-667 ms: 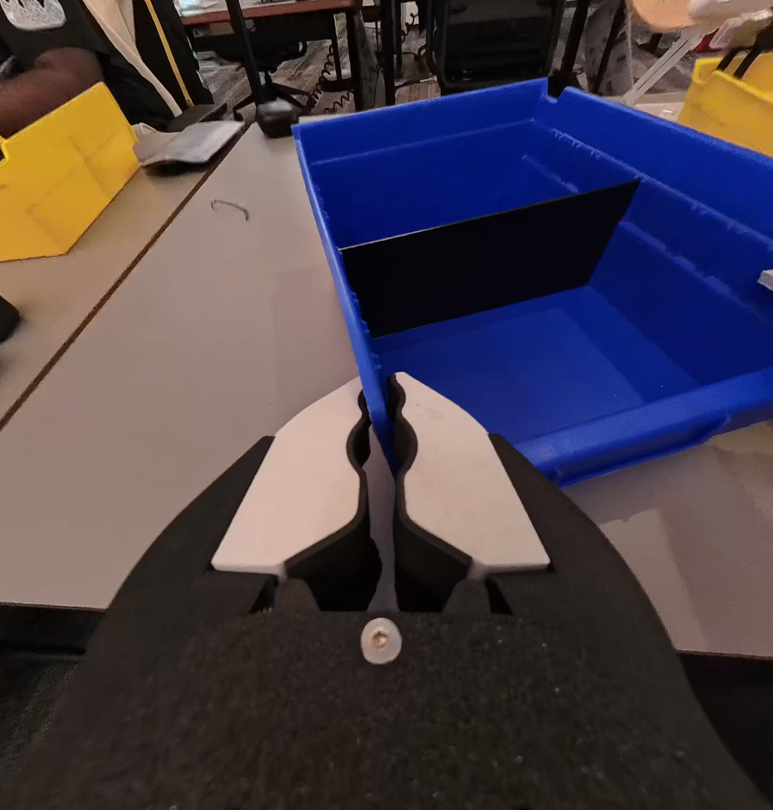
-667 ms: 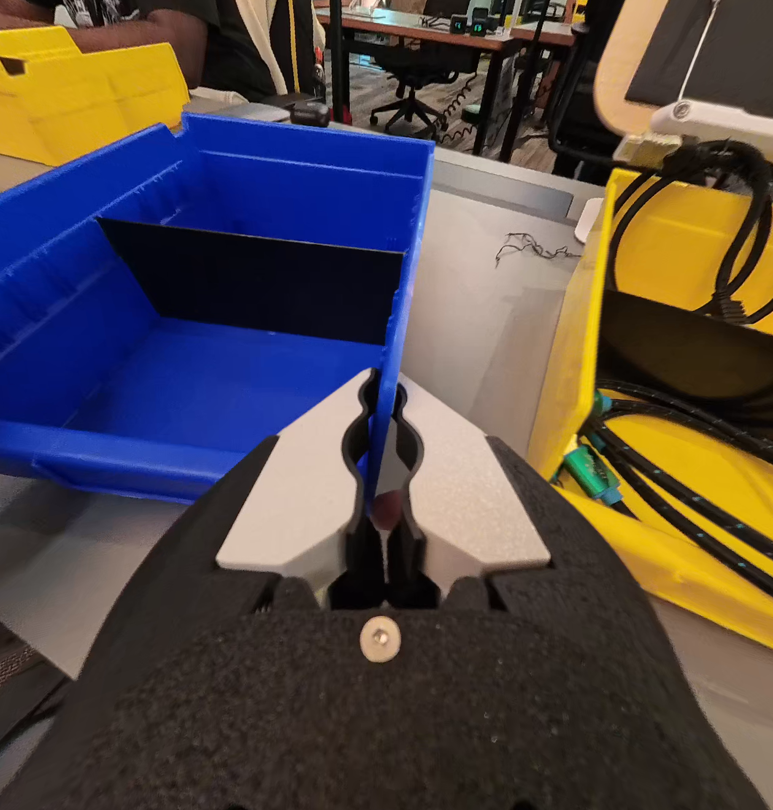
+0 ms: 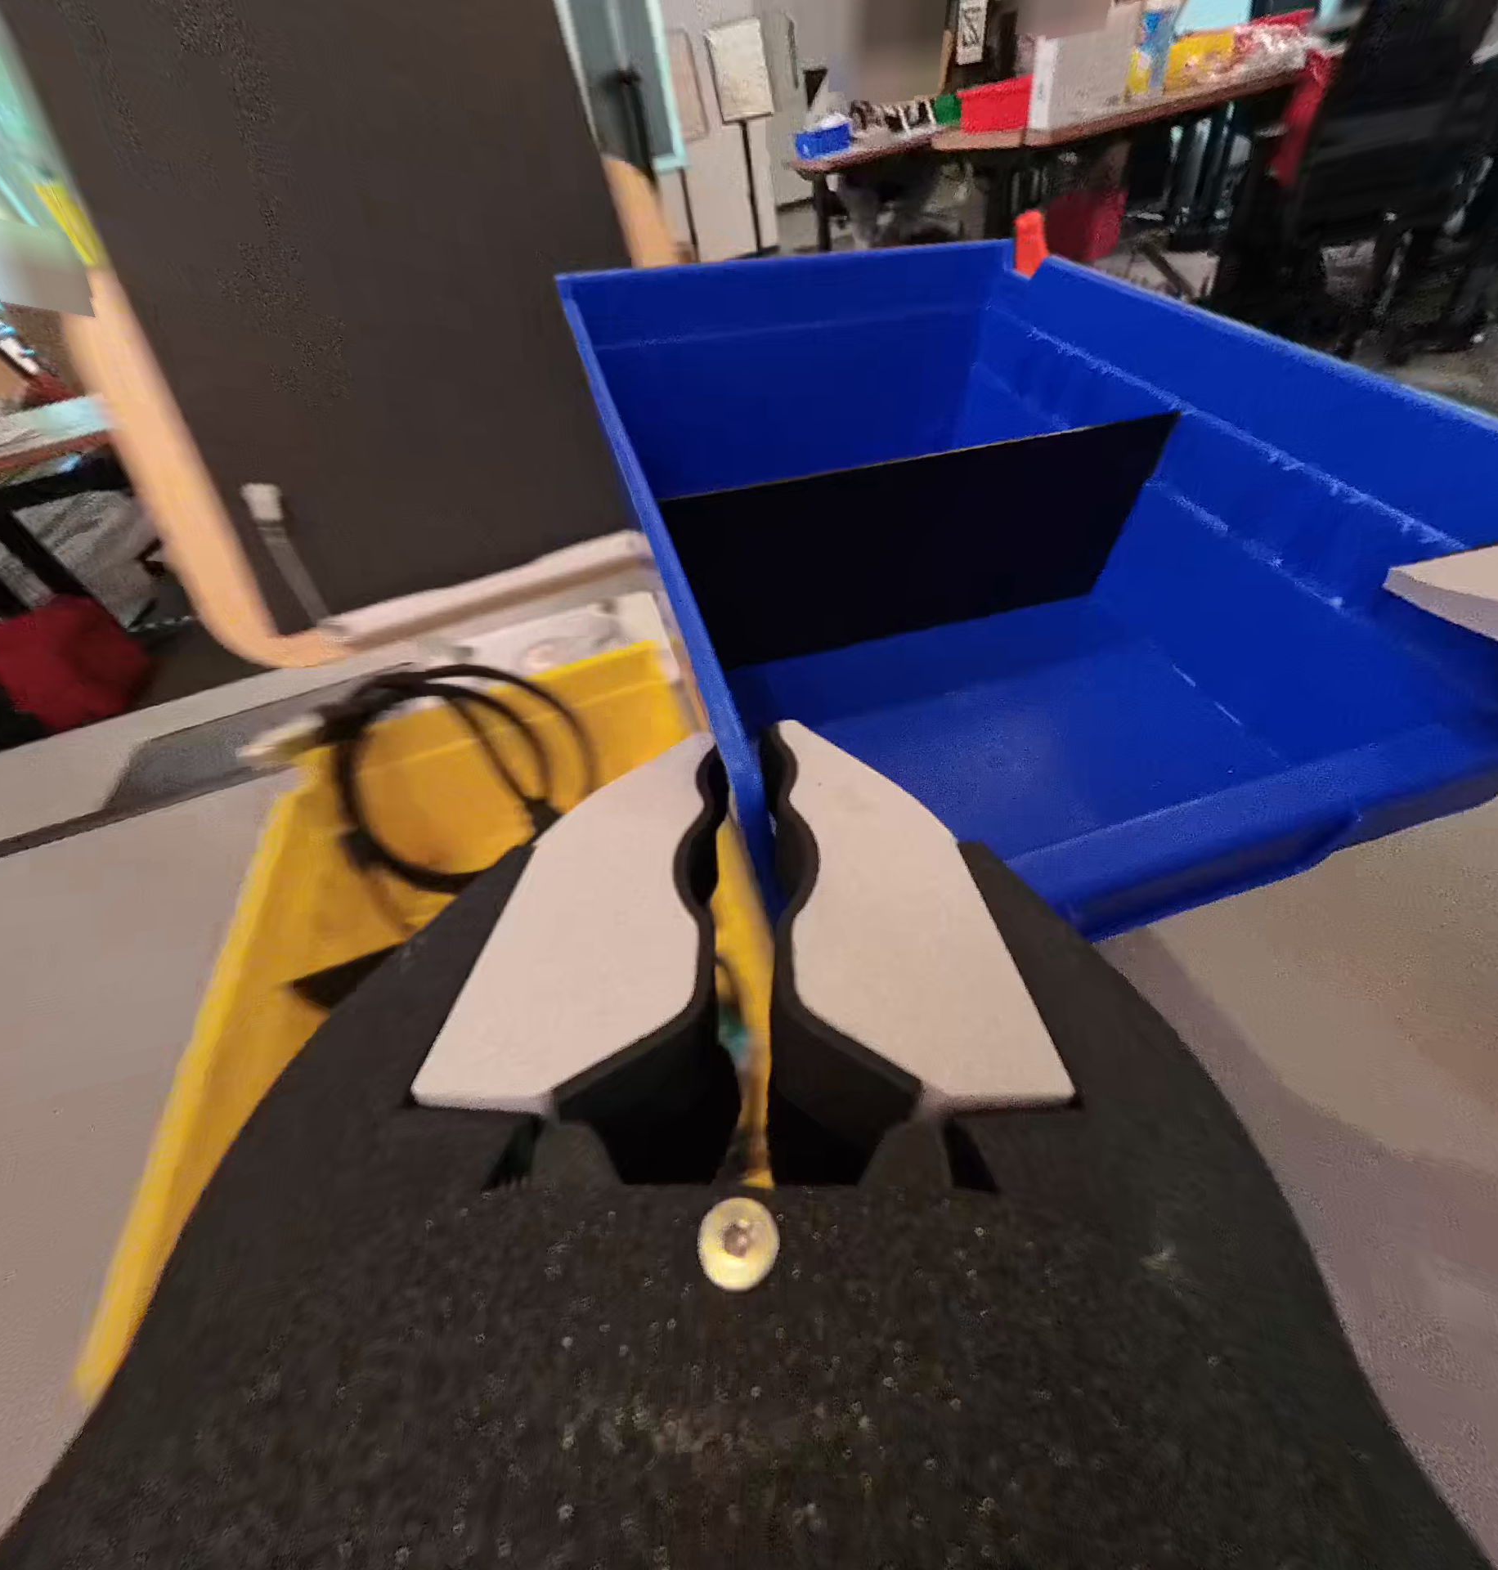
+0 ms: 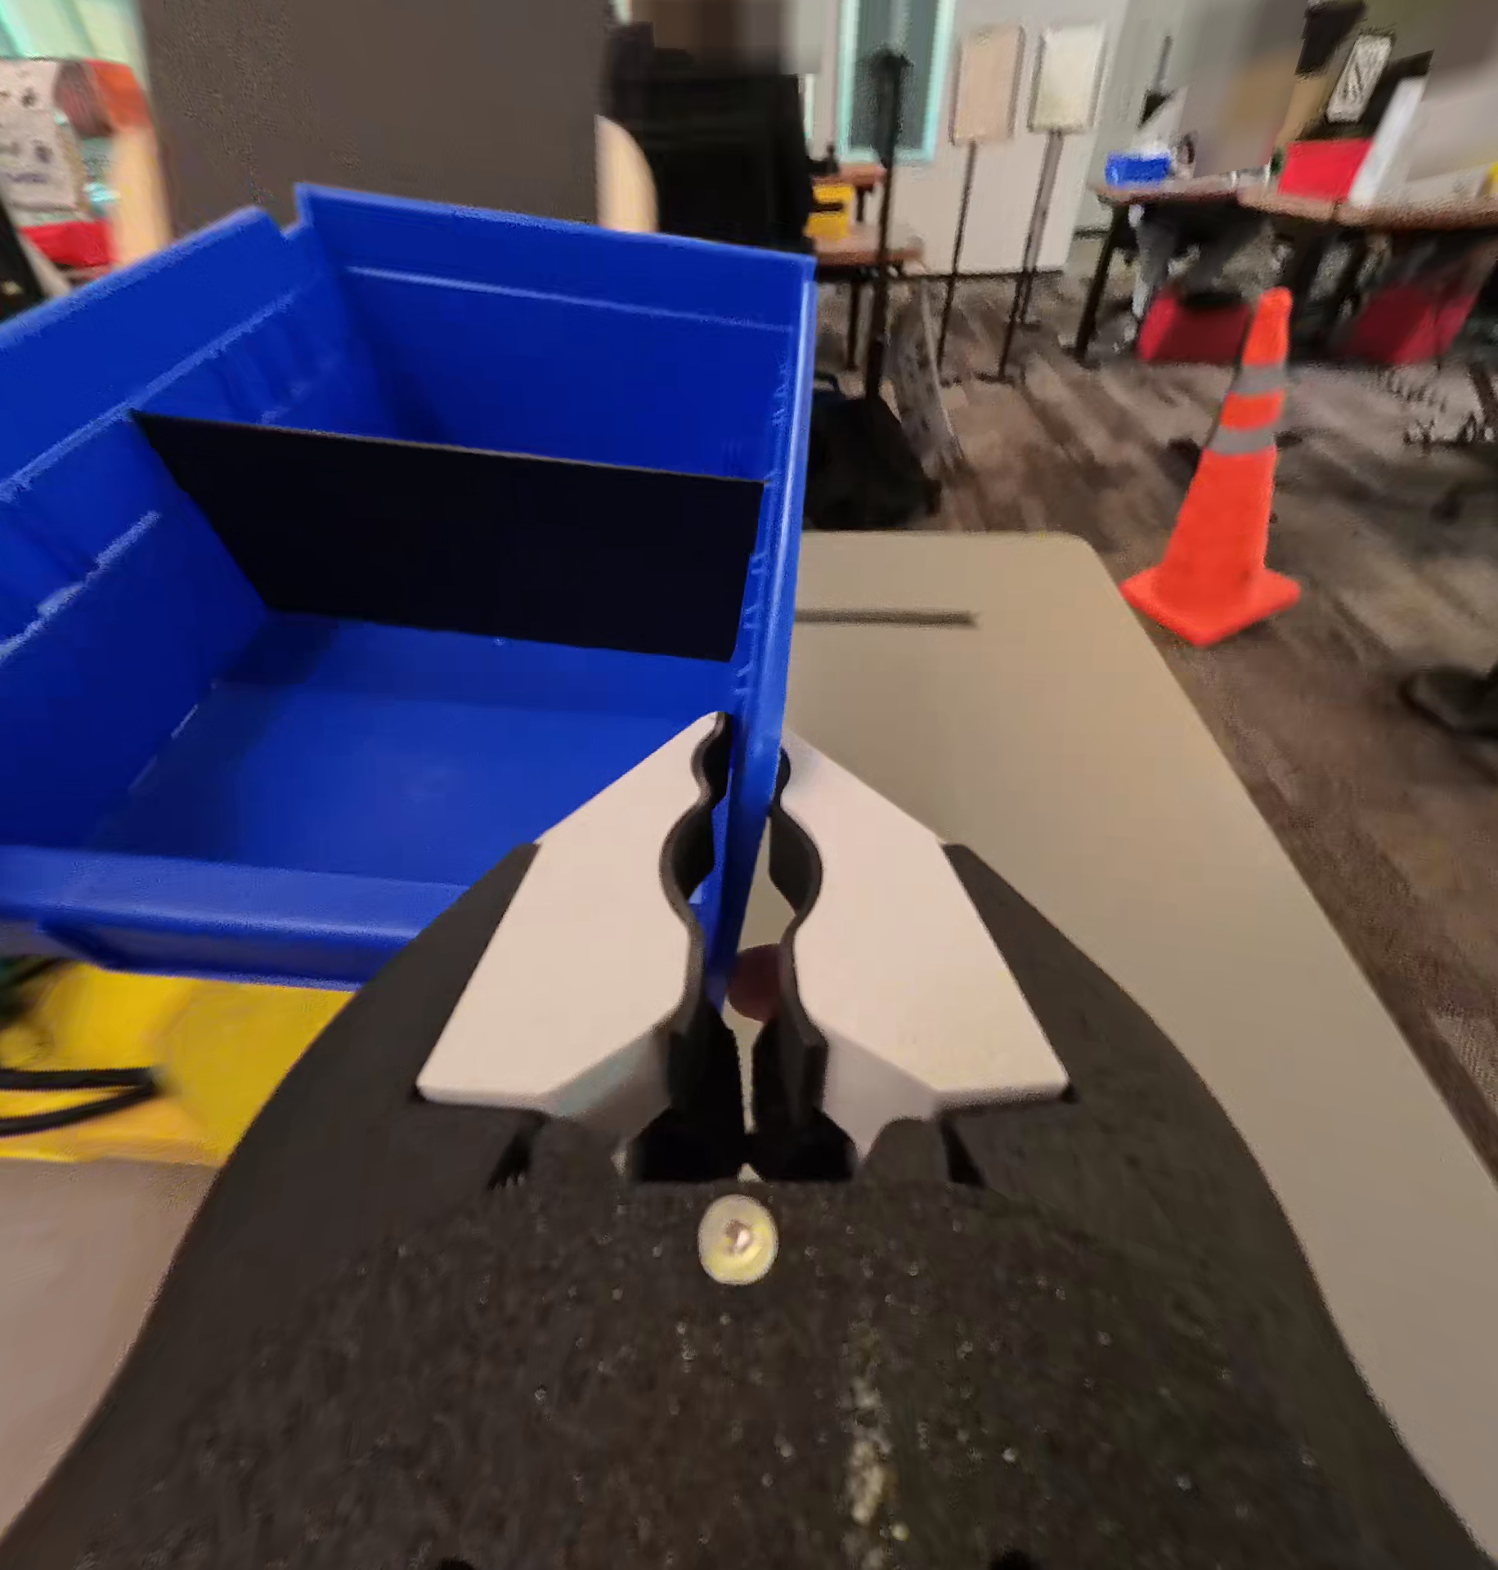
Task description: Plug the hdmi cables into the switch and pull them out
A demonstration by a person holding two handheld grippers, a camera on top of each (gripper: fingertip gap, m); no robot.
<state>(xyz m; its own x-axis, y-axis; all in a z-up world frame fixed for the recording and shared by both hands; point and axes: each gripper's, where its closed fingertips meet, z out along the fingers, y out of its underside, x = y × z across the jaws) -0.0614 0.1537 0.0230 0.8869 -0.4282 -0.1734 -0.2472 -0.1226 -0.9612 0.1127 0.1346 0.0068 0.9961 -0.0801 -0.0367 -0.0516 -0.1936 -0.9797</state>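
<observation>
1. the grey tabletop (image 4: 1026, 765) carries everything; in the right wrist view its far right corner is bare, with floor beyond.
2. the blue bin (image 3: 1068, 748) is held up off the tabletop, tilted, with a black divider (image 3: 898, 544) standing across its middle; both compartments look bare inside.
3. a yellow bin (image 3: 474, 765) sits on the tabletop below and to the left of the blue bin; in the right wrist view it shows under the blue bin's near edge (image 4: 176, 1062).
4. the left claw (image 3: 741, 756) is clamped on the blue bin's left wall near the front corner.
5. the right claw (image 4: 750, 739) is clamped on the blue bin's right wall; one grey finger of it shows at the right edge of the left wrist view (image 3: 1468, 595).
6. an orange traffic cone (image 4: 1230, 493) stands on the floor, far right.
7. a coiled black hdmi cable (image 3: 465, 765) lies in the yellow bin, blurred; the switch cannot be made out.
</observation>
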